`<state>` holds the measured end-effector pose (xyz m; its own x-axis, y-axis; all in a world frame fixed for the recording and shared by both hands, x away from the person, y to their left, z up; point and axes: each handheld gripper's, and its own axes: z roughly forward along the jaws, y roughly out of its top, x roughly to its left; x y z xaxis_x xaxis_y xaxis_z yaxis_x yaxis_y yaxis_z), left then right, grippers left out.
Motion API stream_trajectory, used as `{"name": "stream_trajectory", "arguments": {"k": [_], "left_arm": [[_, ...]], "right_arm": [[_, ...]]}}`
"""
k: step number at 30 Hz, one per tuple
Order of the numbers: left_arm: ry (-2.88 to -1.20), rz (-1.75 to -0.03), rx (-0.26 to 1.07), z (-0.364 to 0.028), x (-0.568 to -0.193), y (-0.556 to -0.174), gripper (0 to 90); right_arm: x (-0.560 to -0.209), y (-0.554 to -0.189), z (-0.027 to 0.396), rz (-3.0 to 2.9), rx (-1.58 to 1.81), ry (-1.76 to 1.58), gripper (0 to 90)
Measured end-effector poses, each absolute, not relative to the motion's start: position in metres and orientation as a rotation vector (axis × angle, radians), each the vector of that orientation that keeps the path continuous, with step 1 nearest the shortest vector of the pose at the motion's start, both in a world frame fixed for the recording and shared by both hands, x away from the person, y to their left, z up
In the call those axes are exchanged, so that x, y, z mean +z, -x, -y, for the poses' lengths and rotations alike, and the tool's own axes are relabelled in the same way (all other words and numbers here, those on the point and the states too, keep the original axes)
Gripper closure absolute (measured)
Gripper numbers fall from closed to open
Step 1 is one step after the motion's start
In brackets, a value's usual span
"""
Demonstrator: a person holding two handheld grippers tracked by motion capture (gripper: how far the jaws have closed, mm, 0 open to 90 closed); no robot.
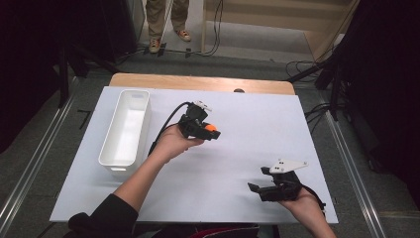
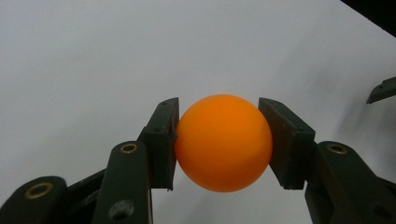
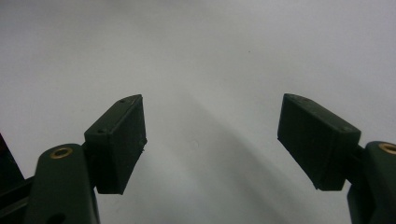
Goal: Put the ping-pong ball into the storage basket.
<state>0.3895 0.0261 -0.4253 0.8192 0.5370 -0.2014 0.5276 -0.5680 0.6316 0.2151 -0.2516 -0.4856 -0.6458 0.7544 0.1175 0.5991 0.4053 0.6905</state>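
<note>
Clamping the orange ball (image 2: 223, 143) in the left gripper (image 1: 209, 130), hovering mid-tabletop (image 1: 237, 163) just right of the white bin (image 1: 126, 130). Resting near the front edge with the right gripper (image 1: 262, 179) gaping, nothing between.

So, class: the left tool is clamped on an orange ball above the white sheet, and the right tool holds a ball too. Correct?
Not quite. The left tool does clamp the orange ball, but the right tool is open with nothing between its jaws, as the right gripper view shows.

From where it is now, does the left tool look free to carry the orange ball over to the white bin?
Probably yes: the left tool grips the orange ball, and only bare table lies between it and the white bin.
</note>
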Motion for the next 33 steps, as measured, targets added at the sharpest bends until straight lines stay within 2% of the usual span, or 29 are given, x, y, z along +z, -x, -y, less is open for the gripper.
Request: {"name": "stream_trajectory", "arguments": {"k": [33], "left_arm": [[-2.271,-0.846,0.055,-0.056,-0.412,-0.401,49.9]], "right_arm": [[-0.485,-0.215,0.252,-2.438,1.077,-1.195,22.0]]}}
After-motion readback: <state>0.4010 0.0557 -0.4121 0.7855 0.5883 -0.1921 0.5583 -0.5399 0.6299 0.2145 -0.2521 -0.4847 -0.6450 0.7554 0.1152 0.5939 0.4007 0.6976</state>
